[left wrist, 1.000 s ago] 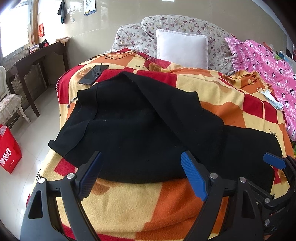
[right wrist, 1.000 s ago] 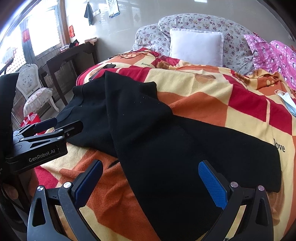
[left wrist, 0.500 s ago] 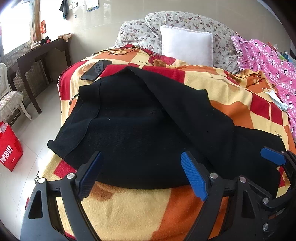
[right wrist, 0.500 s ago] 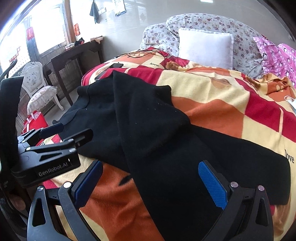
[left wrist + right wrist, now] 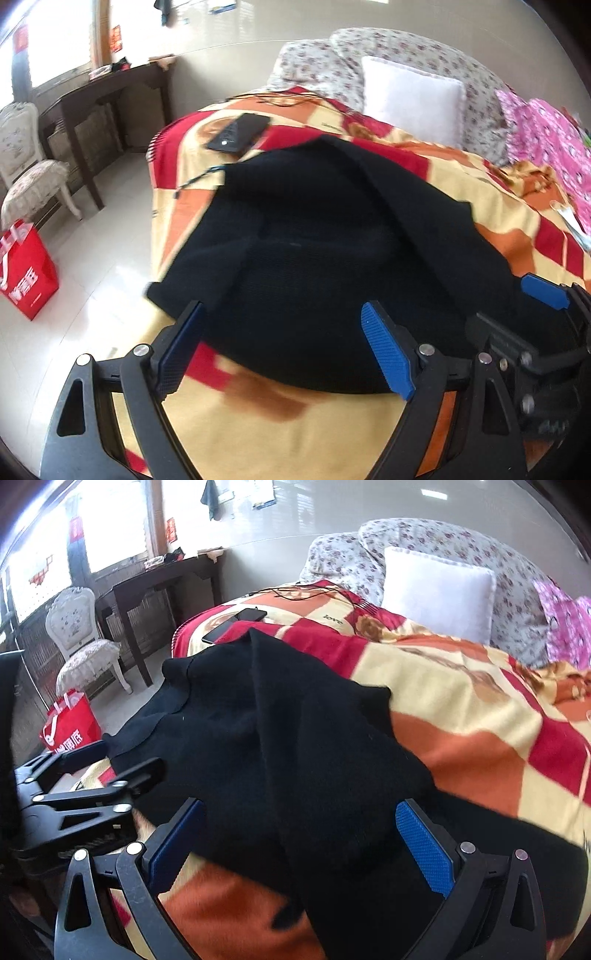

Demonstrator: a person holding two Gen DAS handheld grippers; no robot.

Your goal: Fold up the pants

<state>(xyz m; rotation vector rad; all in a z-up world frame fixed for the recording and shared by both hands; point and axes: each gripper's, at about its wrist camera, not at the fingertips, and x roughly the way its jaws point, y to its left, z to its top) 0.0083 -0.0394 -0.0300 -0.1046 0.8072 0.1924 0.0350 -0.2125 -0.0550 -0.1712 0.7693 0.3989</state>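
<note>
The black pants [image 5: 325, 251] are lying spread on the bed, on top of a checked blanket [image 5: 295, 424] in red, orange and yellow. One part of the pants is lying folded over the other, so a long diagonal edge is running across the cloth from the far side toward the near right. In the right wrist view the same pants [image 5: 280, 746] are filling the middle of the picture, and one leg is stretching away to the right along the near edge of the bed.

The left gripper [image 5: 284, 350] is hovering just above the near edge of the pants with its jaws standing wide open, and nothing is sitting between the blue pads. The right gripper [image 5: 299, 842] is also hanging over the pants with its jaws wide apart and holding nothing. In the left wrist view the right gripper [image 5: 532, 306] is appearing at the right edge, close beside the left one.

Beyond the pants, a dark phone [image 5: 238, 133] is lying on the blanket near the far left corner of the bed. A white pillow [image 5: 410, 99] is leaning against flowered cushions [image 5: 314, 66] at the head of the bed, and a pink garment [image 5: 546, 136] is lying at the right. On the floor at the left a red bag [image 5: 27, 273] is standing near a white chair [image 5: 26, 166] and a dark worktop [image 5: 107, 85]
</note>
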